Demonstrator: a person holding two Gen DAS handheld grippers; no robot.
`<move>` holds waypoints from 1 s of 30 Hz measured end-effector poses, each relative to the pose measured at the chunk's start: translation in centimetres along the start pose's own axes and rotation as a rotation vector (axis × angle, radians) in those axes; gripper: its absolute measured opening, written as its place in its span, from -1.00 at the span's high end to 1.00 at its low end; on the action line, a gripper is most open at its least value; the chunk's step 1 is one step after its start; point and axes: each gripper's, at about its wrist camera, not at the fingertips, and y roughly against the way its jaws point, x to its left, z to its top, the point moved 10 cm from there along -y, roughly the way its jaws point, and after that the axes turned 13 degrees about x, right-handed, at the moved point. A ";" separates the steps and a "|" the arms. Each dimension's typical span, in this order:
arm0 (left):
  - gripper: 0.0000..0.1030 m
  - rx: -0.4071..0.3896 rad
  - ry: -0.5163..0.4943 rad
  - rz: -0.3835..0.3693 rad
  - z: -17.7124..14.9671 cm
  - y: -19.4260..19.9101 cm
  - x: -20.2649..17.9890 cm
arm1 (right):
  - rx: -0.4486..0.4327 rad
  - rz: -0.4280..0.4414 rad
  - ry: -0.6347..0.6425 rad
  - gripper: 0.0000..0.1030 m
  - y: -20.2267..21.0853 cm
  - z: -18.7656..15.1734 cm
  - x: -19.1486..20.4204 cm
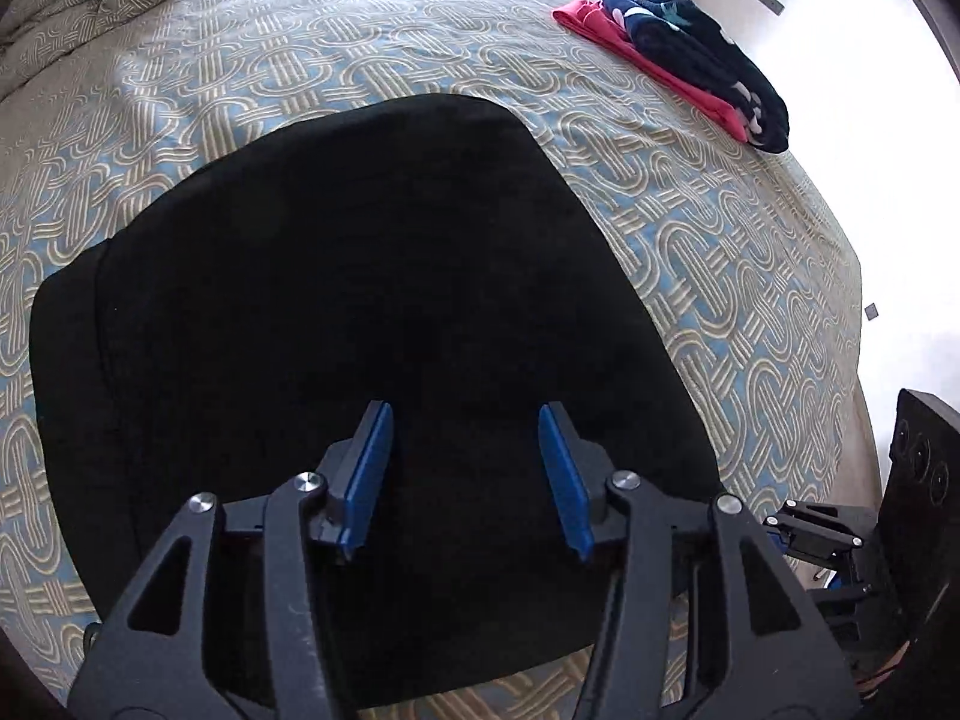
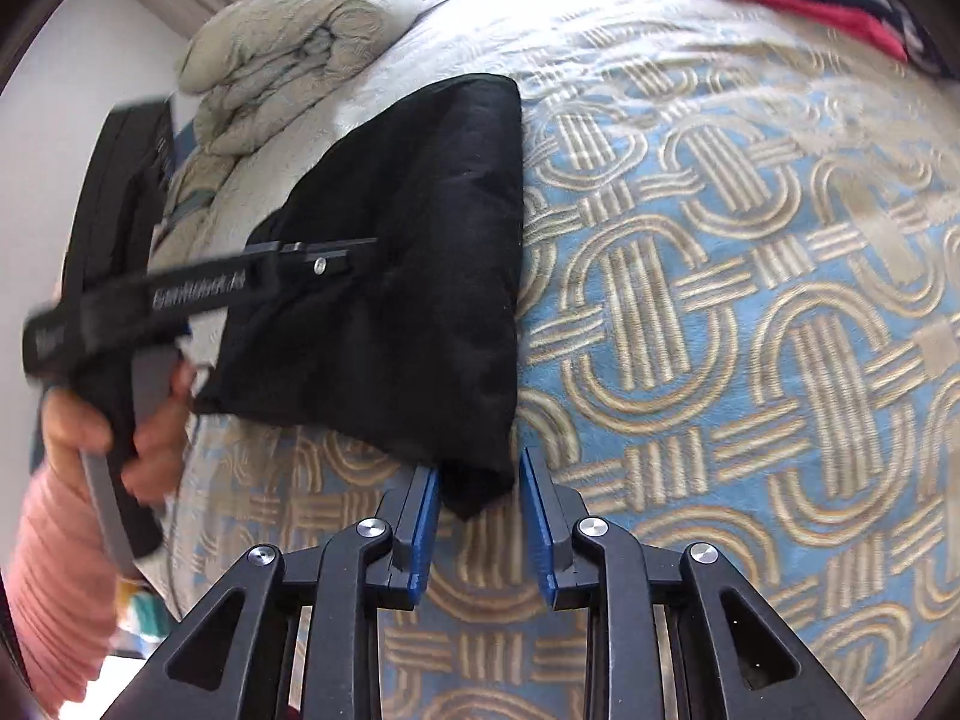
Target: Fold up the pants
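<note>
folded black pants (image 1: 336,312) lie flat on the patterned bed (image 1: 690,228). left gripper (image 1: 467,420) hovers over them, jaws apart and empty. right gripper (image 2: 480,468) jaws apart around the pants' near corner, not pressing.

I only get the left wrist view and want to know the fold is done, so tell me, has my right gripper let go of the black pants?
Observer: The right gripper is open; a corner of the black pants sits between its fingers, which stand clear of the cloth.
Operator: Is the fold tidy on that side?
Observer: Yes, the right edge runs straight along the patterned bedspread.
Operator: Anything beyond the pants?
Observer: A rolled pale blanket lies by the pants' far end.
</note>
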 end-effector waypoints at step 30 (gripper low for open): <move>-0.66 -0.149 0.215 0.288 -3.1 5.5 10.2 | -0.078 -0.061 0.014 -0.19 2.7 5.8 1.7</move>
